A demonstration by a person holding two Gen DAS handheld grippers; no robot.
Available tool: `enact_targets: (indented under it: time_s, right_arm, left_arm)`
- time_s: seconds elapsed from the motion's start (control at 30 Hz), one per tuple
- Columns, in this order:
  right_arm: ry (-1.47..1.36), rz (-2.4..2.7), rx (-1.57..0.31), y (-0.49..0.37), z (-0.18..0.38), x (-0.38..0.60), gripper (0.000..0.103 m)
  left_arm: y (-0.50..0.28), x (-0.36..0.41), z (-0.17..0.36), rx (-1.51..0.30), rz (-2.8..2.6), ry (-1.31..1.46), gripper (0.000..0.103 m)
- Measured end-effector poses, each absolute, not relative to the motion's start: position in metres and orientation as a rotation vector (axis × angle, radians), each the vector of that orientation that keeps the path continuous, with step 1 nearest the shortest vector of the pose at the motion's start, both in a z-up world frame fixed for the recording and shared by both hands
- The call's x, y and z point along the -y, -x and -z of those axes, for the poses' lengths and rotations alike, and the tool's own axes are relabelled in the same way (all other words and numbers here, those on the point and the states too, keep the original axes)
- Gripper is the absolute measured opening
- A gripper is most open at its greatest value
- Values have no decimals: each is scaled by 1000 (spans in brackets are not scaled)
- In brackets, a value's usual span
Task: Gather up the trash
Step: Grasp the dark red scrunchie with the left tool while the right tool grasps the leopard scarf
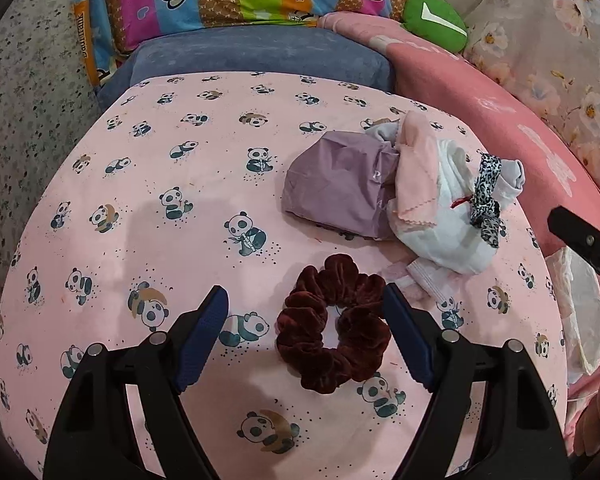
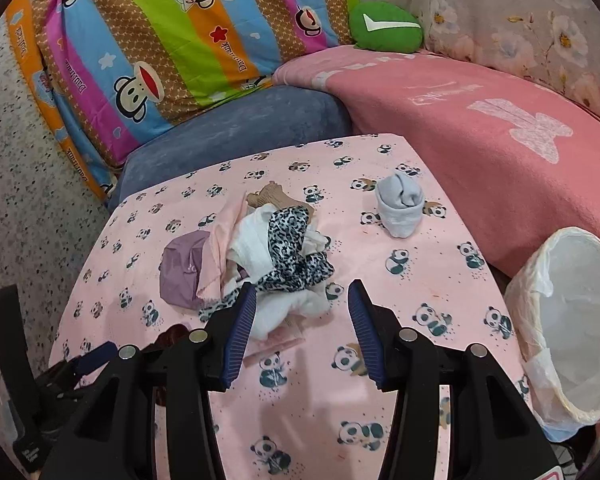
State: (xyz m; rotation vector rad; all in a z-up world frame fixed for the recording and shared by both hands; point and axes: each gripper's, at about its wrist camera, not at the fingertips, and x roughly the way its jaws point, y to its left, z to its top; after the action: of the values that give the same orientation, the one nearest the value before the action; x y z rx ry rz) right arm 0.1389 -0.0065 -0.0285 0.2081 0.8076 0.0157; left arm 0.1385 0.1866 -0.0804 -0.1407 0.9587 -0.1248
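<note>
A dark red velvet scrunchie lies on the pink panda-print tablecloth between the fingers of my open left gripper, close to the right pad, with neither pad touching it. Beyond it sits a pile: a purple packet, a pink cloth, crumpled white material and a leopard-print strip. In the right wrist view my right gripper hovers open at the near edge of that pile, its left finger in front of the white material. A rolled grey sock stands apart, farther back.
A small bin lined with a white bag stands off the table's right edge. A blue cushion, a striped cartoon pillow, a pink blanket and a green cushion lie behind. Speckled floor shows on the left.
</note>
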Motion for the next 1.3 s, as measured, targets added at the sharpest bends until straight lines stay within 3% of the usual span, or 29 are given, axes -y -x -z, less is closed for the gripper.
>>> enact_targets:
  time_s: [0.2, 0.4, 0.5, 0.63, 0.7, 0.87, 1.3]
  right_arm:
    - [-201, -19, -818, -173, 38, -5, 49]
    - [-196, -15, -852, -198, 56, -7, 49]
    - [-198, -18, -872, -204, 66, -6, 43]
    - [-203, -32, -906, -211, 79, -6, 21]
    - [-211, -38, -914, -210, 84, -4, 18]
    - [-245, -55, -895, -201, 82, 4, 12]
    - [-293, -60, -752, -144, 19, 47, 12]
  left_arm:
    - [-143, -186, 89, -973, 156, 145, 70]
    - [-148, -185, 98, -996, 187, 157, 54]
    - [-150, -182, 102, -1006, 203, 156, 43]
    - [-150, -178, 103, -1005, 213, 147, 30]
    - [-149, -176, 103, -1005, 209, 141, 21]
    - [-146, -172, 98, -1001, 203, 143, 17]
    - [-125, -123, 39, -888, 272, 79, 15]
